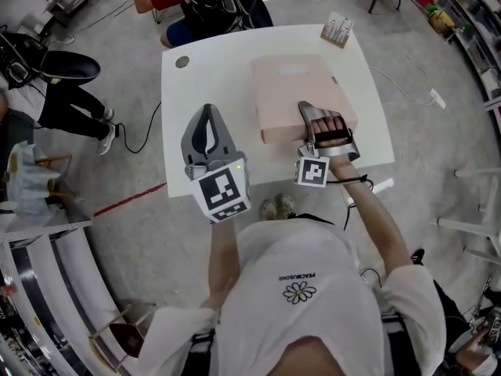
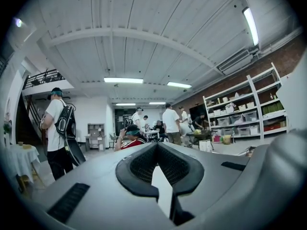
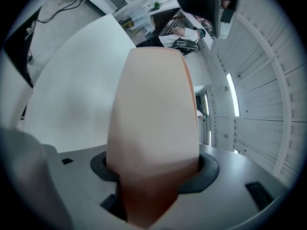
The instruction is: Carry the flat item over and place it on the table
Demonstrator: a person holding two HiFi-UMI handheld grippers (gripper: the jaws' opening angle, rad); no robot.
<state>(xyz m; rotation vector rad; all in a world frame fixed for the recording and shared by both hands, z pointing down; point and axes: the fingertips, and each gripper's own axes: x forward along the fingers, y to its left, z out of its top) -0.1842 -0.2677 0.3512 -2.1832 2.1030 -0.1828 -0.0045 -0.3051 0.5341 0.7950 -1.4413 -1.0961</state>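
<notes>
Shirt (image 1: 270, 257) print above daisy (image 1: 299, 292): too small, unreadable.

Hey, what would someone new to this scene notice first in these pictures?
The flat pale pink box lying on the right half of the white square table stands out first. The right gripper is clamped on its near edge, while the left gripper hangs empty, jaws together, at the table's near left.

Pale pink flat item (image 1: 293, 92), white table (image 1: 210, 77), grey left tongs (image 1: 208, 116), black-and-white marker cube (image 1: 223, 192)
</notes>
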